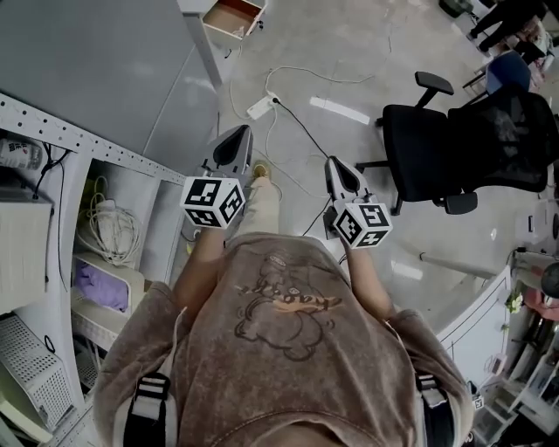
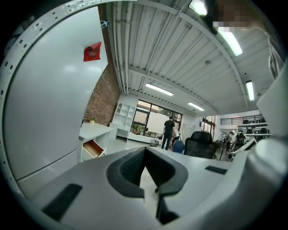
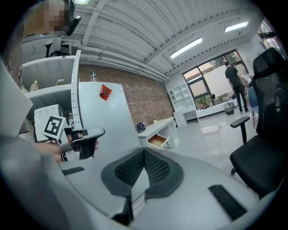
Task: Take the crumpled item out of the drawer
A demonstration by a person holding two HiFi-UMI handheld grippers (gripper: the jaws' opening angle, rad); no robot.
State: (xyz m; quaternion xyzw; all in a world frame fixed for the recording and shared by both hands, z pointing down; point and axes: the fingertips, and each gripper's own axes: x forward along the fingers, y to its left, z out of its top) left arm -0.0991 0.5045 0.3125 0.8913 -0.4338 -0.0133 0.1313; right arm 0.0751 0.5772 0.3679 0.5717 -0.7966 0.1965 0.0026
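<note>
Drawer [image 1: 234, 17]: one, pulled open, wood-coloured inside.
Left tool [image 1: 238, 138]: one, closed, empty.
Right tool [image 1: 336, 168]: one, closed, empty.

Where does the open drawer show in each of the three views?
Head view: open drawer at the top edge, left of centre.
Left gripper view: open drawer at lower left, under the white desk top.
Right gripper view: open drawer near the centre.
Shared landmark: black office chair, right of the drawer in every view.
</note>
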